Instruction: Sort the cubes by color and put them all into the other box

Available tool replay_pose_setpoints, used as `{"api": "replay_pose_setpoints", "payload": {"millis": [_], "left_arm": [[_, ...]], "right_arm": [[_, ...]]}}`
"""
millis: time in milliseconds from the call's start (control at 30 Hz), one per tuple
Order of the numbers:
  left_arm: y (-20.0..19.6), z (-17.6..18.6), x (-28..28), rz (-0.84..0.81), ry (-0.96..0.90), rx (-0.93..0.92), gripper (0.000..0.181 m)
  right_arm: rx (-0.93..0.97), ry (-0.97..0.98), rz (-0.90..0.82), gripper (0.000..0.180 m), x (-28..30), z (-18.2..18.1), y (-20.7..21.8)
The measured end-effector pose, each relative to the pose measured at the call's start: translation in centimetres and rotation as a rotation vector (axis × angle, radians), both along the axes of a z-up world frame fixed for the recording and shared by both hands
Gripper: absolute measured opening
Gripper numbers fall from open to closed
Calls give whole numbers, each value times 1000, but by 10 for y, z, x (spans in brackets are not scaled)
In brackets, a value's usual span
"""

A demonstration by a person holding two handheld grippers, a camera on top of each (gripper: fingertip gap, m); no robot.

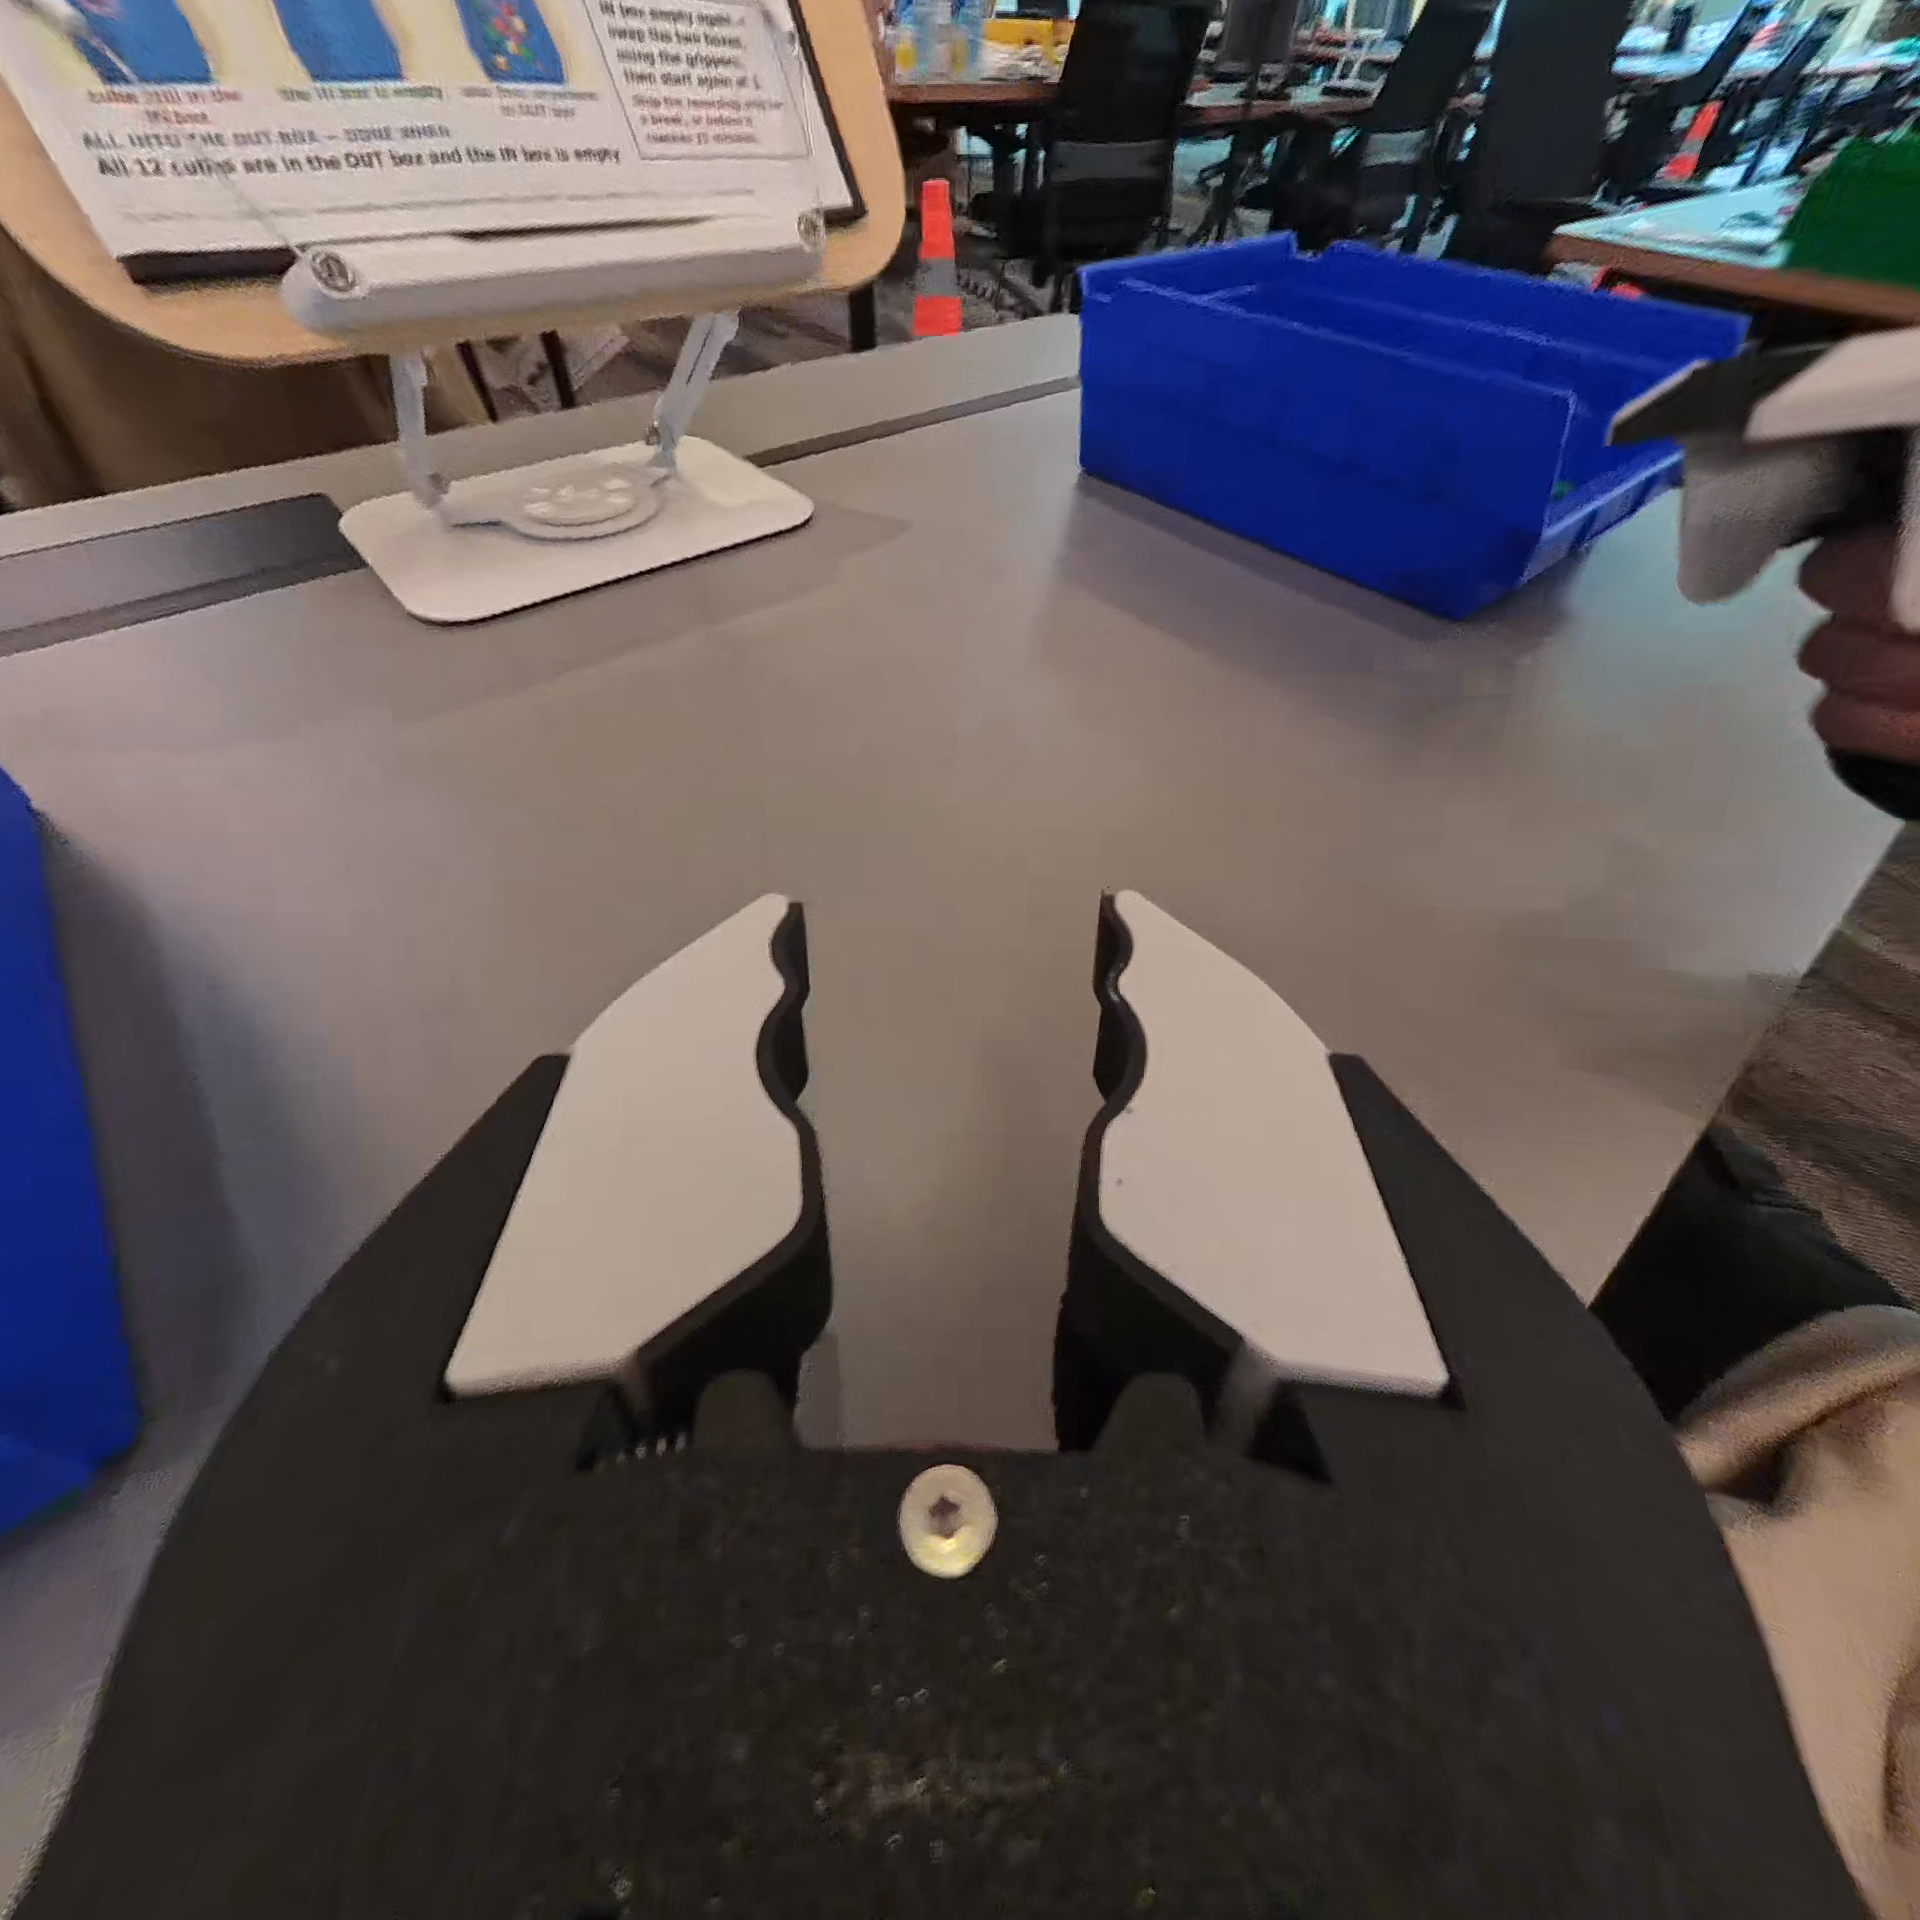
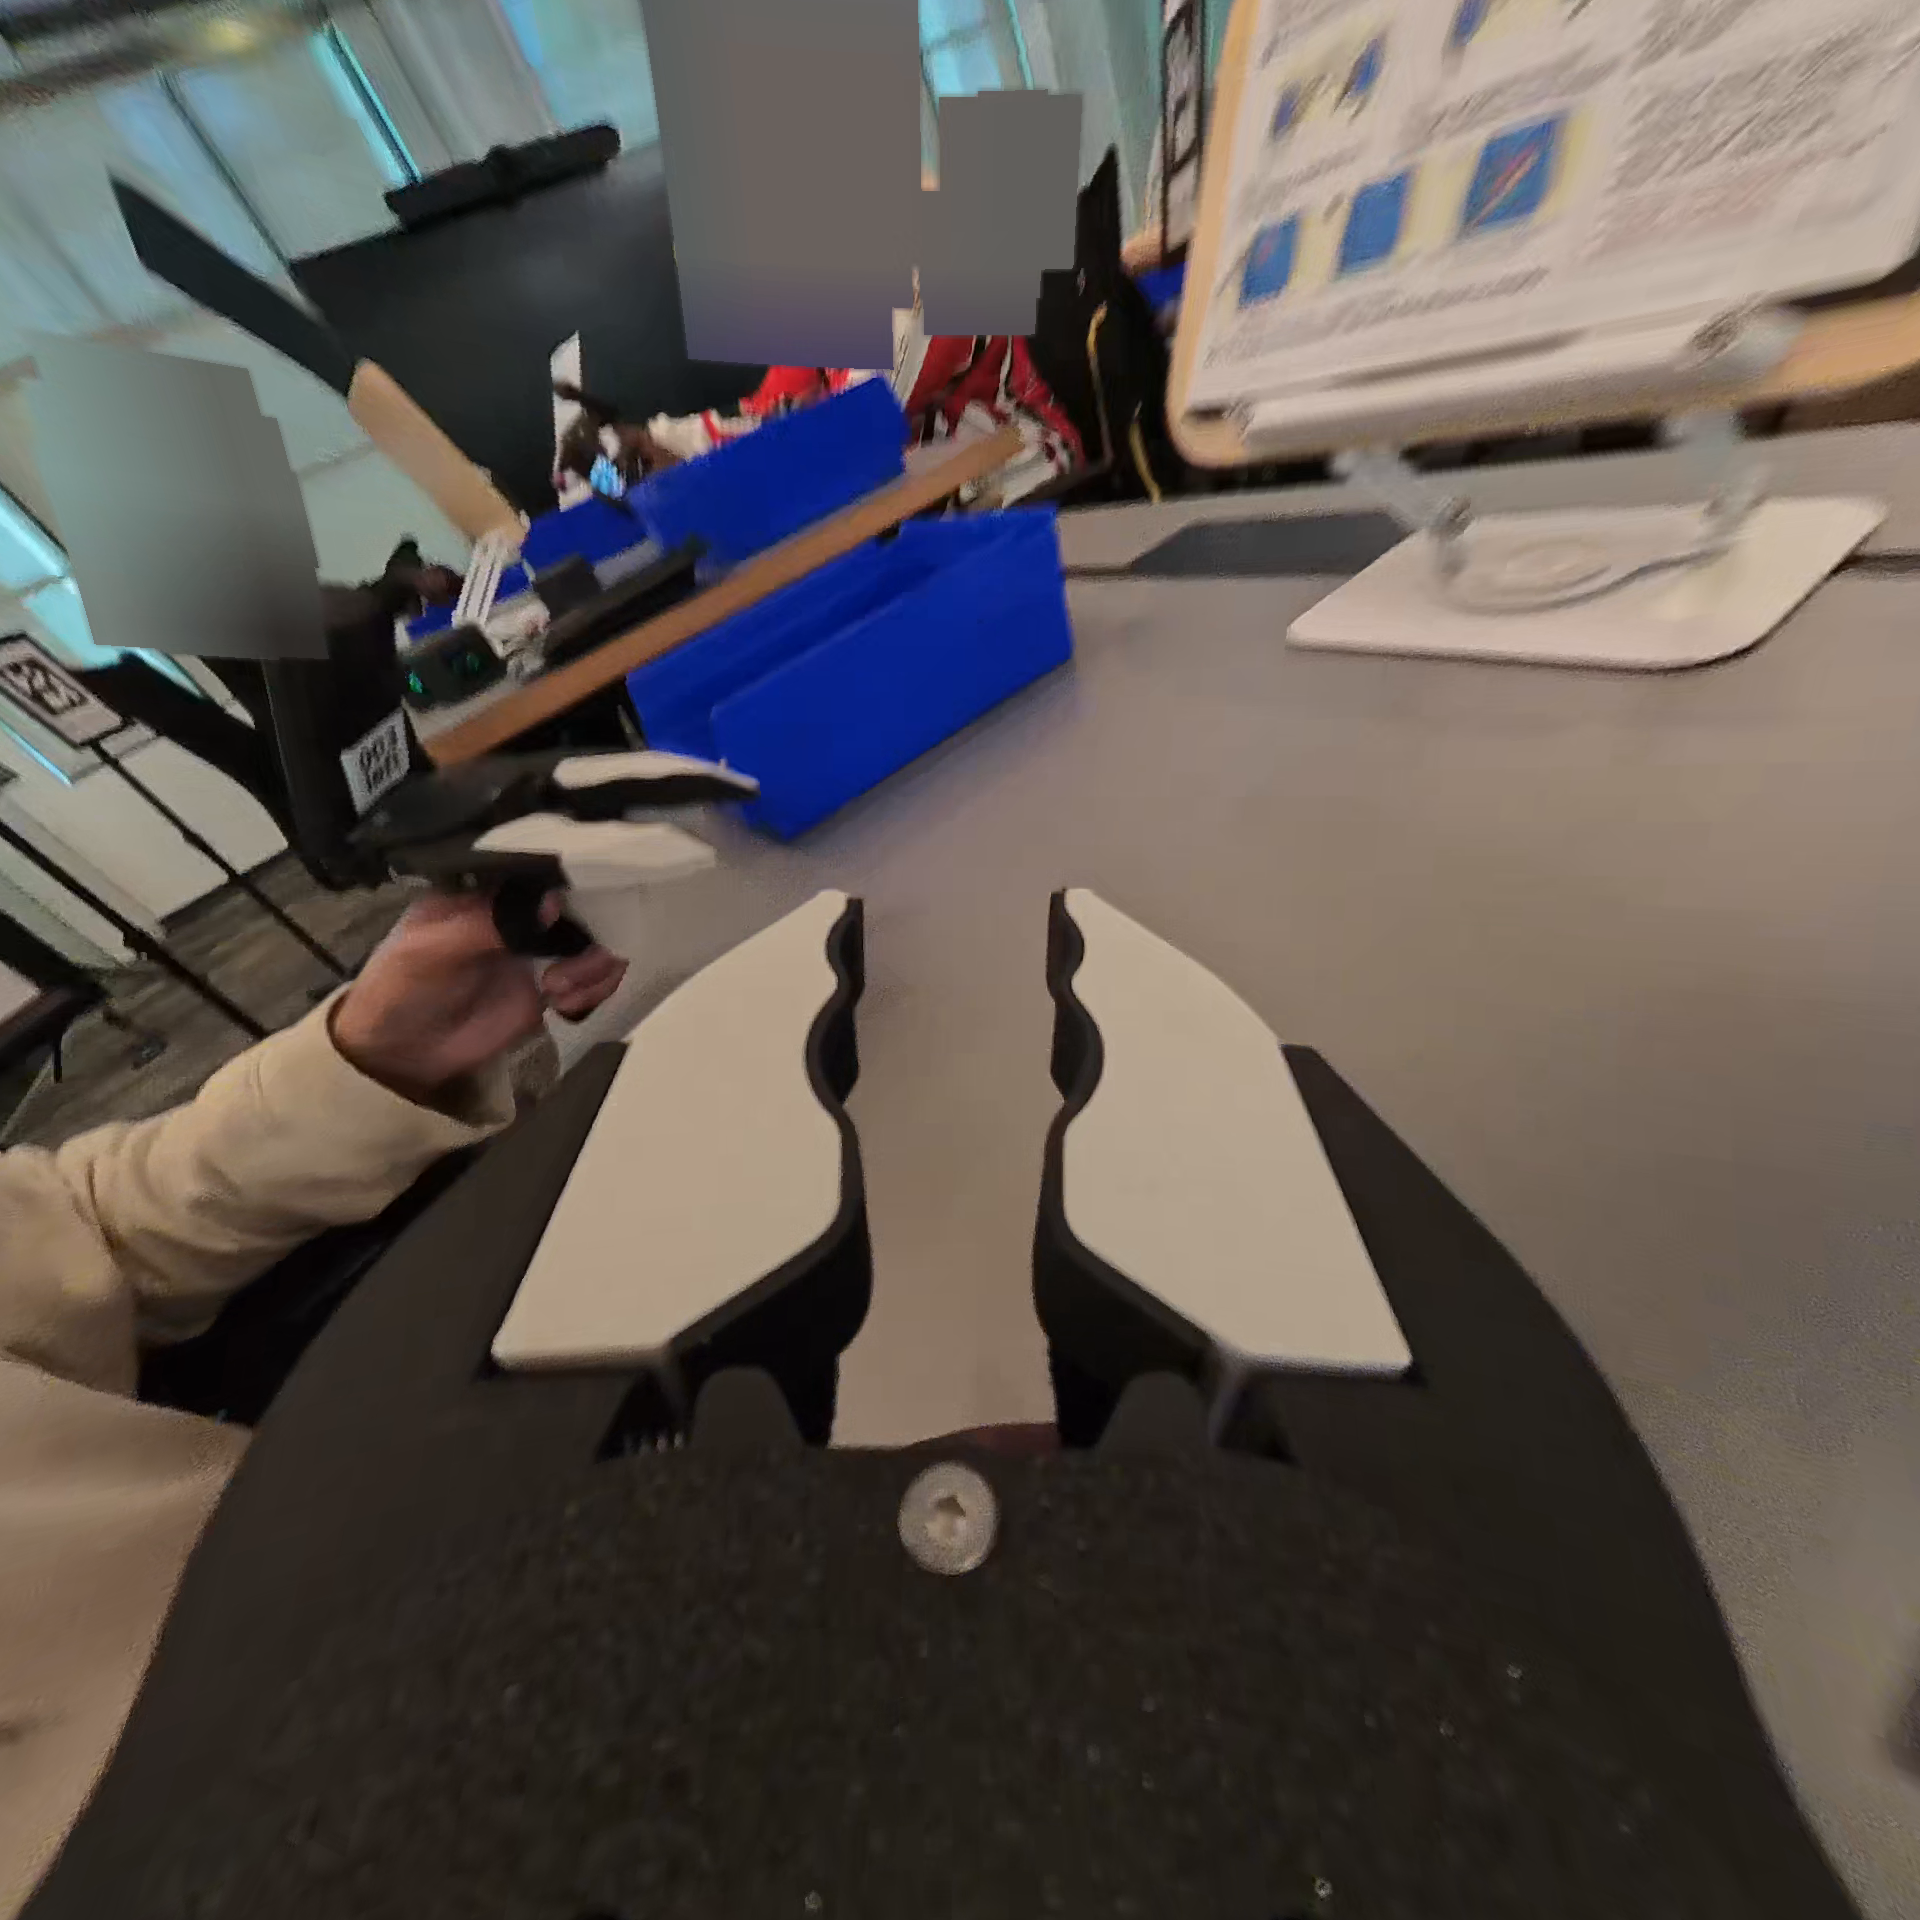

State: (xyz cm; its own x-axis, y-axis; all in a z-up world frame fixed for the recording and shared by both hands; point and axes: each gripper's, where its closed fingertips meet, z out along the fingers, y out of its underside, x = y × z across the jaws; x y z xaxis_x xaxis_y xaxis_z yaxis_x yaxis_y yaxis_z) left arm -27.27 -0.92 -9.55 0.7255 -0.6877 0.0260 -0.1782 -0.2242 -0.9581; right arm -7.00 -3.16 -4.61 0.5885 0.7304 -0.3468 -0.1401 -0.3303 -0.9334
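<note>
We are holding our left gripper (image 1: 951, 914) spread and empty over the grey table (image 1: 935, 727); one blue box (image 1: 1351, 416) is standing at 1 o'clock. Our right gripper (image 2: 956, 909) is also spread, holding nothing, with another blue box (image 2: 883, 665) at 11 o'clock. We are seeing no cubes clearly.

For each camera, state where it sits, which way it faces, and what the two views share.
Left wrist view: on the left gripper, jaws open, facing across the grey table toward a blue bin; the right gripper shows at the right edge.
Right wrist view: on the right gripper, jaws open, facing another blue bin; a hand holds the left gripper.
Shared: the table and instruction-sheet stand.
</note>
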Motion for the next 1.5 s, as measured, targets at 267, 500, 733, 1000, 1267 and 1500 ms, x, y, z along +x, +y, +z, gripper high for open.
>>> {"api": "replay_pose_setpoints", "payload": {"millis": [267, 500, 733, 1000, 1267, 1500], "left_arm": [[9, -21, -13, 94, 0, -76, 59], [7, -27, -17, 59, -57, -153, 59], [34, 44, -105, 232, 50, -71, 47], [170, 8, -203, 253, 450, -457, 51], [212, -86, -191, 129, 678, -666, 40], [203, -70, -207, 147, 637, -626, 22]], "right_arm": [[71, -123, -117, 33, -31, -40, -17], [42, -173, -145, 33, -23, -52, -11], [-34, -91, -74, 33, -26, -48, -15], [-114, -54, -27, 33, -28, -56, -2], [-139, -73, 1, 33, -39, -62, 1], [-178, -61, 11, 33, -36, -69, 1]]}}
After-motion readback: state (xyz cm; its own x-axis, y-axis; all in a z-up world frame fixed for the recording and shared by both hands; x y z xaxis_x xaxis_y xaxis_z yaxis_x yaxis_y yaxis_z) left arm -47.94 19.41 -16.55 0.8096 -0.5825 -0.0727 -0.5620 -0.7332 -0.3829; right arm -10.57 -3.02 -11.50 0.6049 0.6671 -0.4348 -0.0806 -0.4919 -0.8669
